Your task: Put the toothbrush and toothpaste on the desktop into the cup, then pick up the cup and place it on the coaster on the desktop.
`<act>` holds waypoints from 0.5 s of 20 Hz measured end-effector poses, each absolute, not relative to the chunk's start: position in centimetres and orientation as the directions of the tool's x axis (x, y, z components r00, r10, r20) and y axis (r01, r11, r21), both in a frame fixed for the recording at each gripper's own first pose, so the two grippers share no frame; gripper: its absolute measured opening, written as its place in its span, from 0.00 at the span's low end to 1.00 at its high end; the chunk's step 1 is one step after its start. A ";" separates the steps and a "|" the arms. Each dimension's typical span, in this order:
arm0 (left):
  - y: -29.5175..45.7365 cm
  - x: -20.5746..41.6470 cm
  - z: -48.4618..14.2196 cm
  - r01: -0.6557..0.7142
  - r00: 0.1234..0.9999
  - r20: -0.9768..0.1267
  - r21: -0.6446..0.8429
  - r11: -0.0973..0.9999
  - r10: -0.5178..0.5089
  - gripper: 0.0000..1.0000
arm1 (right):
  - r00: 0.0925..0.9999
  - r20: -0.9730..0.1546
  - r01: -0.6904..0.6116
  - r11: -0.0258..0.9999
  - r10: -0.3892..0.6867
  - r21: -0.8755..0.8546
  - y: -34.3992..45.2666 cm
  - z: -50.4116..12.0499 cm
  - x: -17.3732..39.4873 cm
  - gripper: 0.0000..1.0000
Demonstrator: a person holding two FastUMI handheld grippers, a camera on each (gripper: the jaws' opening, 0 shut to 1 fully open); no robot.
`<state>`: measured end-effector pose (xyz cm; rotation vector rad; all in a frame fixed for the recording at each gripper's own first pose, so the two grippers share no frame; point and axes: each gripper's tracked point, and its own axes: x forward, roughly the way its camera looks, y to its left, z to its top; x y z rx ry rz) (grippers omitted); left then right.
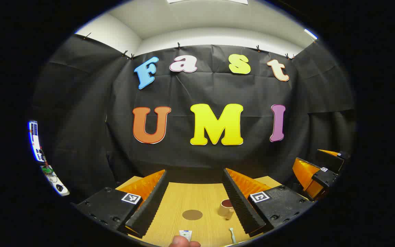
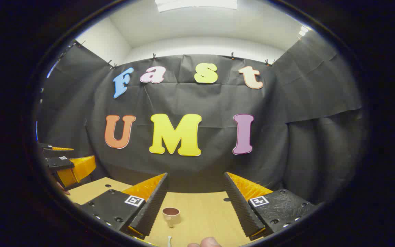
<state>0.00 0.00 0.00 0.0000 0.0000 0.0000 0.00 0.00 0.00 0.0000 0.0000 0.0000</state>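
Both the left gripper point(image 1: 194, 202) and the right gripper point(image 2: 194, 206) hover with fingers spread wide, grasping nothing. At the bottom of the frame, the toothpaste point(image 1: 185, 234) and the toothbrush point(image 1: 232, 234) are cut off by the edge, near the cup point(image 1: 226, 208) and coaster point(image 1: 192, 215) on the tabletop point(image 1: 180, 199).

Left gripper view: small white toothpaste tube point(image 1: 185, 234) cut off by the bottom edge, its near end hidden behind a fingertip point(image 1: 183, 243). Thin pale toothbrush point(image 1: 232, 235) runs off the bottom edge. Right gripper view: toothbrush head point(image 2: 169, 240) alone visible, handle cut off.
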 end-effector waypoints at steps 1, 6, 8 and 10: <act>0.1 0.0 0.1 0.003 1.000 0.000 0.003 1.000 -0.003 0.99 | 1.000 0.004 -0.003 1.000 0.003 -0.001 0.1 0.2 0.1 0.95; 0.9 0.6 0.3 -0.002 1.000 0.012 0.011 1.000 0.002 0.99 | 1.000 -0.004 -0.010 1.000 0.010 0.014 1.0 -0.1 0.7 0.95; 1.4 1.0 0.1 -0.012 1.000 0.011 -0.003 1.000 0.012 0.99 | 1.000 -0.008 -0.009 1.000 0.009 0.011 1.2 -0.2 1.0 0.97; 1.8 1.3 -0.2 -0.023 1.000 0.005 -0.013 1.000 0.023 0.99 | 1.000 -0.023 -0.014 1.000 0.014 0.009 1.6 -0.5 1.2 0.97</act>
